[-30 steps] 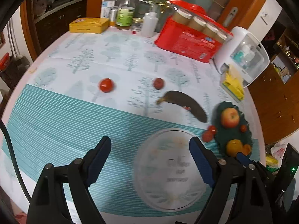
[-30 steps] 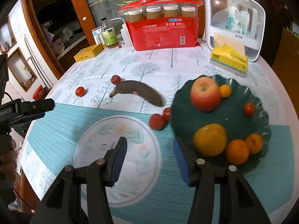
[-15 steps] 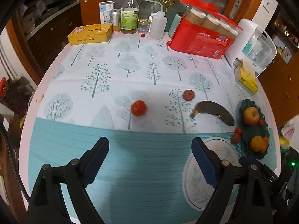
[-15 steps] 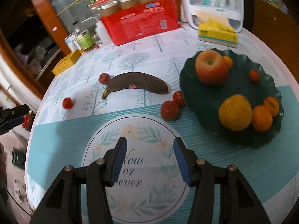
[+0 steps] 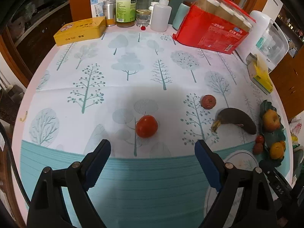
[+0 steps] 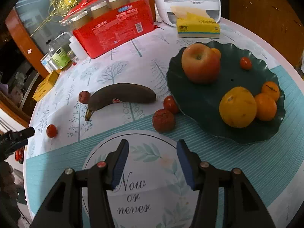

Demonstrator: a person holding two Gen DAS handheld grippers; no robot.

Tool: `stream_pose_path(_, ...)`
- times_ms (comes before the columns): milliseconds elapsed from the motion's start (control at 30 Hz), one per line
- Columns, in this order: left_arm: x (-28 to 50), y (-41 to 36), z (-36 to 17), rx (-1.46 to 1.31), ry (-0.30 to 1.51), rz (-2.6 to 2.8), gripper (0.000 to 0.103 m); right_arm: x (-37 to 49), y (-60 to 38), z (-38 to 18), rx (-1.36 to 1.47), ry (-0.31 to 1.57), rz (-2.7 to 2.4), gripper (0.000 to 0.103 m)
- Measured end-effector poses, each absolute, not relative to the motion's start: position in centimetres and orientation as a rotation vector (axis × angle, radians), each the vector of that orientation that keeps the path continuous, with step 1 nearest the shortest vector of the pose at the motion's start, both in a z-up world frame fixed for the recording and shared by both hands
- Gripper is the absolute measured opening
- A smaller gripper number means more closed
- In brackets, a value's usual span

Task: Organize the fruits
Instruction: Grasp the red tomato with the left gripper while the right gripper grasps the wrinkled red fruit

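The left gripper (image 5: 153, 148) hangs over the table (image 5: 133, 60) with its jaws spread wide and nothing between them; a small red tomato (image 5: 146, 126) lies just beyond the fingertips, centred on the gap, probably because it is the next fruit to be picked up. The wide opening leaves room on both sides of it.

The right gripper (image 6: 152, 152) is released too, jaws about half apart and empty, above a round printed mat (image 6: 144, 180). From its view, a dark green scalloped plate (image 6: 190, 102) sits at 2 o'clock and serves as the collecting spot: it already carries an apple (image 6: 200, 63), a large yellow citrus (image 6: 237, 107), 2 small oranges (image 6: 266, 104), a cherry tomato (image 6: 245, 63) and a further small orange fruit half hidden behind the apple.

Outside the plate lie the loose fruits: a wrinkled red fruit (image 6: 163, 120) at 12 o'clock just past the right fingertips, a second cherry tomato (image 6: 170, 104) touching the plate's rim, a blackened banana (image 6: 121, 96) at 11 o'clock, and another wrinkled red fruit (image 6: 84, 96) by its stem end. The wrinkled fruit nearest the right gripper looks like its likeliest target.
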State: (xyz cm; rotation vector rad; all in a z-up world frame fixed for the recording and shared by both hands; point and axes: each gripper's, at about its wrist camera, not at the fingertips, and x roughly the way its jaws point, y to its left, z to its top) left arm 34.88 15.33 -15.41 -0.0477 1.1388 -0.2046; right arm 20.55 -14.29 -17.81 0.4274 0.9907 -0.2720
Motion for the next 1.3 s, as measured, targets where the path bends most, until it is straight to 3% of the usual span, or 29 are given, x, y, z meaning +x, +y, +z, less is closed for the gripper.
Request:
stream_pose_path(433,36.0,15.0,-19.2,-0.153,1.02,-0.158,0.085,21.5,-14.2,-19.7,0.405,0.99,-0.346,0.052)
stream_pose_path(800,36.9,15.3,-21.1,-0.195,1.028,-0.119,0.065,22.1,-14.4,-20.1,0.352,0.991,-0.354,0.042)
stream_pose_path(1200,36.8,15.9,-21.3,-0.185,0.994,-0.116,0.042,23.2,-14.2,-20.8,0.263,0.973,-0.35,0.04)
stream_pose_path(1300,36.8,15.9,-21.4,-0.185,0.993,-0.129,0.035,23.4,-14.3,-20.7,0.247,0.966,-0.343,0.032)
